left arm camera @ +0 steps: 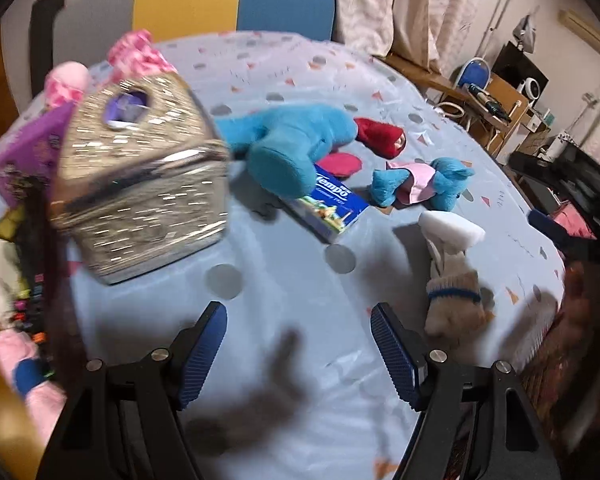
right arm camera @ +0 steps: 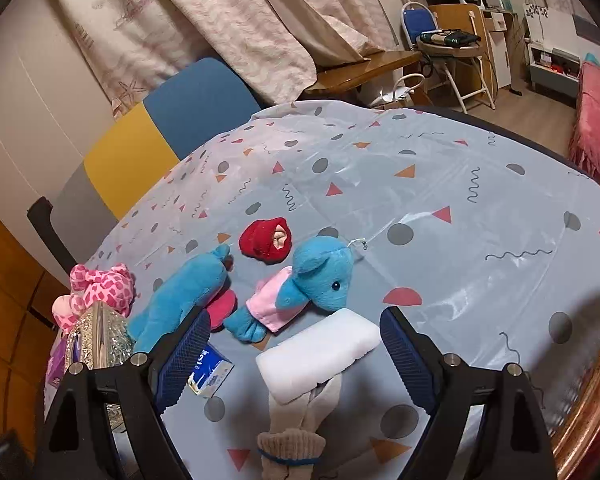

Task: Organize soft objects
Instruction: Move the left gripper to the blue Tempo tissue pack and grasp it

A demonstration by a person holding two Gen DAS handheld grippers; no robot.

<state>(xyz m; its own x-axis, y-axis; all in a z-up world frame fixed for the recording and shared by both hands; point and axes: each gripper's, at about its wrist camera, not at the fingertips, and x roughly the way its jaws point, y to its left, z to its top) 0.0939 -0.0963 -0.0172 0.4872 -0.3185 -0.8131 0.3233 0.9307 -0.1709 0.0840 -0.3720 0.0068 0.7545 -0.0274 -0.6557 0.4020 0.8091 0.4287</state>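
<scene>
pale blue plastic tablecloth (right arm camera: 440, 184) shows grey dots and red triangles; beyond the fingers, blue plush elephant (right arm camera: 320, 276) wears pink.

Both grippers hang above the table (right arm camera: 480, 240) with fingers spread wide and nothing between them. The left gripper (left arm camera: 298, 350) points across the table from its near edge, its blue ribbed pads (left arm camera: 204, 354) facing each other. The right gripper (right arm camera: 296, 354) tilts down toward the table, its pads (right arm camera: 406, 362) likewise parted.
</scene>
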